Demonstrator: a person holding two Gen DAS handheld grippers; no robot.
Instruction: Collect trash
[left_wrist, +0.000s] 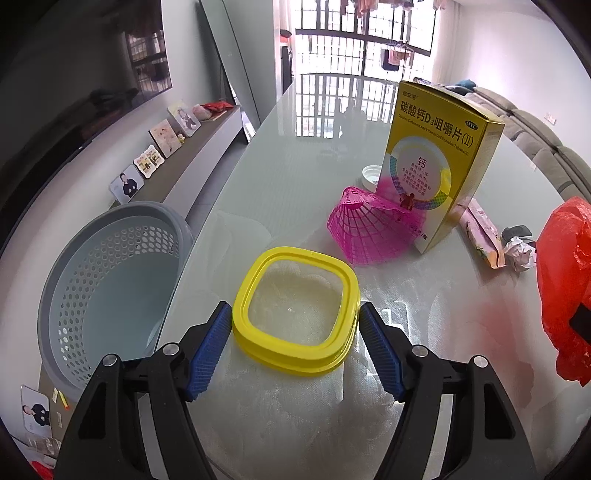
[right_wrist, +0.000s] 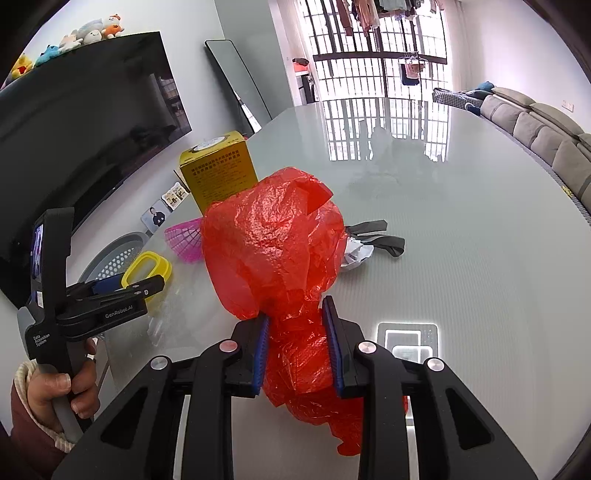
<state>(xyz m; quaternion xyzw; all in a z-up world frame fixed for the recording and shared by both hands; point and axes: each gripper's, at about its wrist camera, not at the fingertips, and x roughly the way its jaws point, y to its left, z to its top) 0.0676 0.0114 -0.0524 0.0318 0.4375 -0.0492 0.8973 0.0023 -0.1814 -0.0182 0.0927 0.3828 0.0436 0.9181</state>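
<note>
The left gripper (left_wrist: 295, 317) clamps the yellow lid (left_wrist: 295, 310); the right gripper (right_wrist: 297, 332) pinches the red bag (right_wrist: 273, 240); only the left wrist view shows the white cap (left_wrist: 371, 175).

Bare glass is lying open beyond the yellow box (left_wrist: 443, 162), toward the window. Just before that box, a pink mesh cone (left_wrist: 364, 230), a yellow ring (left_wrist: 295, 299) and a red bag (left_wrist: 565, 288) are crowding the table (right_wrist: 461, 206).

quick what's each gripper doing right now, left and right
Left gripper: jaws closed against the sides of the yellow lid on the table.
Right gripper: jaws shut on the red plastic bag.
</note>
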